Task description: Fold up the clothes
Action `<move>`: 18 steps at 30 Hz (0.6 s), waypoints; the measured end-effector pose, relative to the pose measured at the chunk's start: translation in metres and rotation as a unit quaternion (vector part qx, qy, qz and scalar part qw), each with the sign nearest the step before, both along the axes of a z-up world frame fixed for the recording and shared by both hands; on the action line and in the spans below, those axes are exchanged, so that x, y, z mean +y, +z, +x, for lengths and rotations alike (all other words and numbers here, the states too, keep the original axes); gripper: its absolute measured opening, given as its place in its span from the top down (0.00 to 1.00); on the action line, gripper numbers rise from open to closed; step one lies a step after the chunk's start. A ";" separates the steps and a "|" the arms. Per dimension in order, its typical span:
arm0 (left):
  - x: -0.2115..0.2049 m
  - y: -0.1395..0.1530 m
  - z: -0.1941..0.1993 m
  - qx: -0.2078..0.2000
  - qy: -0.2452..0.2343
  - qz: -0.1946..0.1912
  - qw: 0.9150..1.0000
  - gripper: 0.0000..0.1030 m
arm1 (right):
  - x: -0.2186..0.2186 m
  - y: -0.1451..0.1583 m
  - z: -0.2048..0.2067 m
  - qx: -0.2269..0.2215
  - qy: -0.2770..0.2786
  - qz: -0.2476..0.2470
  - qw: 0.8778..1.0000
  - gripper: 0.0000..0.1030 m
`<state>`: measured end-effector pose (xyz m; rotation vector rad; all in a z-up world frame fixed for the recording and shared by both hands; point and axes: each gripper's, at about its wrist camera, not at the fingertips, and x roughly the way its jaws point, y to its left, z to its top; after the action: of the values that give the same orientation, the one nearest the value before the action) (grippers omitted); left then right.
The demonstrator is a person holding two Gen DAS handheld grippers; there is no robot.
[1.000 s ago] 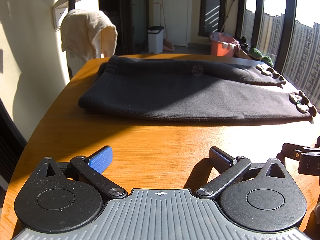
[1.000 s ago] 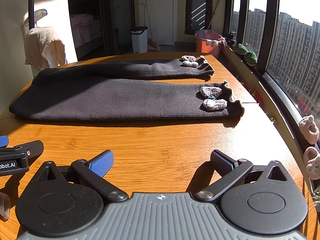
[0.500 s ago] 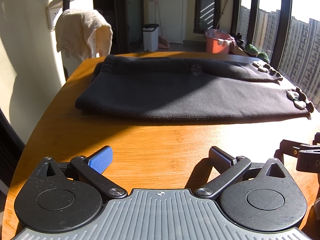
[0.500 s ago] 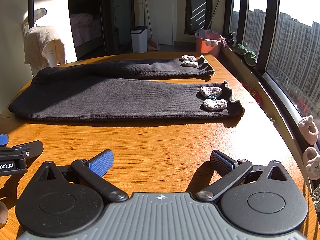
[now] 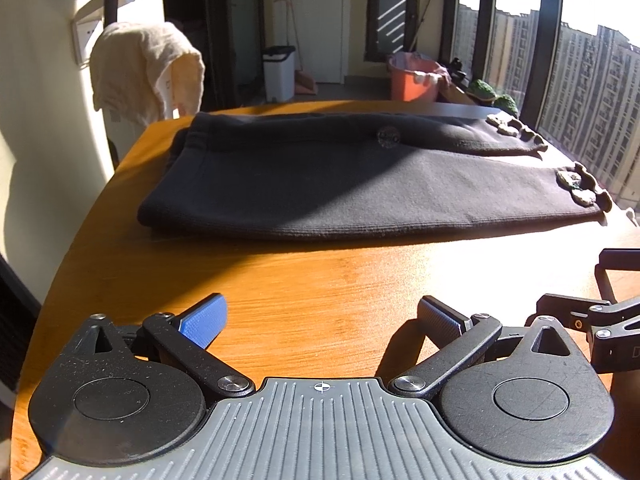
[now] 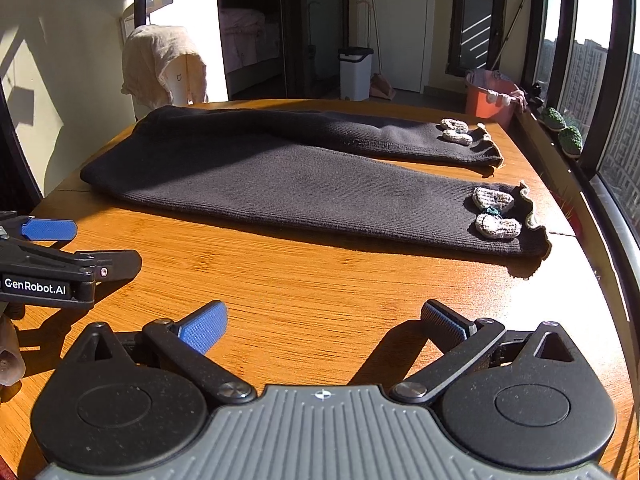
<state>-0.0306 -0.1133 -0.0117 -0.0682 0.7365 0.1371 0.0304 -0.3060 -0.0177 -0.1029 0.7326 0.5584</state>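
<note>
A pair of black knit pants (image 6: 304, 184) lies flat on a wooden table (image 6: 320, 292). The two legs stretch out to the right and spread apart a little near their ends. The waist end sits on the left, a bit bunched up. Each leg has a wavy cuff. Near each cuff are two small fuzzy gray patches (image 6: 496, 212). Sun lights the near leg, and a shadow falls over part of the cloth.
</note>
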 end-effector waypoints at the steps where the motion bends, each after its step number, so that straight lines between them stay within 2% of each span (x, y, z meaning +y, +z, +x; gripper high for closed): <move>1: 0.003 0.006 0.001 -0.009 -0.006 -0.013 1.000 0.00 | -0.004 0.005 0.001 -0.004 0.016 0.026 1.000 0.00; 3: 0.009 0.021 0.005 -0.035 -0.018 -0.028 0.999 0.00 | -0.006 0.022 0.008 -0.036 0.034 0.055 0.997 0.00; 6: 0.014 0.046 0.026 -0.075 -0.030 -0.018 0.997 0.00 | -0.009 0.040 0.033 -0.090 0.023 0.103 0.990 0.00; 8: 0.019 0.048 0.050 -0.077 -0.027 -0.022 0.996 0.00 | -0.008 0.038 0.063 -0.070 -0.010 0.118 0.990 0.00; 10: 0.024 0.045 0.074 -0.070 -0.023 -0.029 0.997 0.00 | -0.003 0.029 0.090 -0.039 -0.037 0.098 0.994 0.00; 12: 0.026 0.033 0.091 -0.046 -0.022 -0.029 0.998 0.01 | 0.001 0.016 0.105 -0.019 -0.041 0.068 0.997 0.00; 14: 0.028 0.017 0.099 -0.018 -0.021 -0.021 0.999 0.01 | 0.002 0.001 0.115 0.021 -0.038 0.038 0.998 0.00; 15: 0.030 0.009 0.099 -0.005 -0.022 -0.022 1.000 0.01 | 0.002 -0.003 0.109 0.000 -0.027 0.030 0.999 0.00; 18: 0.028 -0.005 0.083 -0.008 -0.039 -0.007 0.999 0.00 | 0.001 -0.004 0.097 0.000 -0.012 0.009 1.000 0.00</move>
<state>0.0528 -0.0851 -0.0171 -0.0532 0.7238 0.0564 0.1272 -0.3047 -0.0215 -0.0782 0.7276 0.5415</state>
